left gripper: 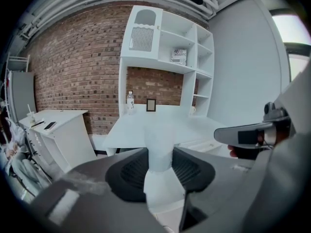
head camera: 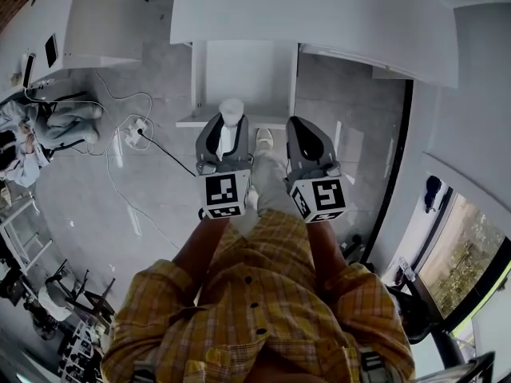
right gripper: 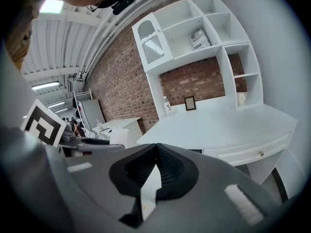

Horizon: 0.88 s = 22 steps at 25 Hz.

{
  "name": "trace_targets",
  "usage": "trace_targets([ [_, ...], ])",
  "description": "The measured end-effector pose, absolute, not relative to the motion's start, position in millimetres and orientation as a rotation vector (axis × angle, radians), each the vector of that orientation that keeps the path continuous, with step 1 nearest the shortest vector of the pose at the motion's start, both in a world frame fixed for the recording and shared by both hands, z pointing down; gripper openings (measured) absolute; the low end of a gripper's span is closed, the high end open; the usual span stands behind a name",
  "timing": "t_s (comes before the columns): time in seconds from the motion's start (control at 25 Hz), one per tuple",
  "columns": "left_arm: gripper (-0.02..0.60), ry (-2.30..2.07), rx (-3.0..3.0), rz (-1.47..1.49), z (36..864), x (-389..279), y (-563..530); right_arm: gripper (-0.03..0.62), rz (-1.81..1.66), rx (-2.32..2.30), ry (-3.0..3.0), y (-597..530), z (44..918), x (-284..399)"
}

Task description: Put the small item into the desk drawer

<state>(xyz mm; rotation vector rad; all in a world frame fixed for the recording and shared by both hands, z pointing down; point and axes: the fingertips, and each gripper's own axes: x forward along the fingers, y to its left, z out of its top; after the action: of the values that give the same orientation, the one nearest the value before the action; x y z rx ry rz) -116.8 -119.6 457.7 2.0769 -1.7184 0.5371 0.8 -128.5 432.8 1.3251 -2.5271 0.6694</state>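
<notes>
Carrying step: left tool (left gripper: 160, 152) clamped on the white item (left gripper: 163, 183); right tool (right gripper: 156, 152) together, empty; next, it likely must pull the shut drawer (right gripper: 238, 157) open.

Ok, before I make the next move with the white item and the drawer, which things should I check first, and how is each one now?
1. White item gripped by the left gripper: ok, the jaws are closed on it.
2. Right gripper free for the drawer: ok, jaws together, nothing between them.
3. Drawer open: not ok, it is shut, with its knob showing.
4. Bottle and picture frame away from the desk's front edge: ok, both stand at the back.
5. Room inside the drawer: cannot tell.
</notes>
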Motion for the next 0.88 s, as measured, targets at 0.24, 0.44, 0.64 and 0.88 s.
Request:
trace_targets([
  [0.24, 0.160, -1.678, 2.037, 0.557, 486, -118, -141, -0.001, 0.686, 1.312, -2.511, -147, 452, -3],
  [0.44, 0.160, -1.650, 2.014, 0.581, 504, -119, -154, 0.000, 0.711, 1.301, -2.489, -155, 466, -7],
  [0.64, 0.160, -1.618, 1.972, 0.612, 529, -124, -168, 0.000, 0.721, 1.290, -2.466, -165, 481, -10],
  [0.88, 0.160, -1.594, 1.923, 0.620, 554, -128, -180, 0.000, 0.739, 1.284, -2.444, -172, 498, -10],
])
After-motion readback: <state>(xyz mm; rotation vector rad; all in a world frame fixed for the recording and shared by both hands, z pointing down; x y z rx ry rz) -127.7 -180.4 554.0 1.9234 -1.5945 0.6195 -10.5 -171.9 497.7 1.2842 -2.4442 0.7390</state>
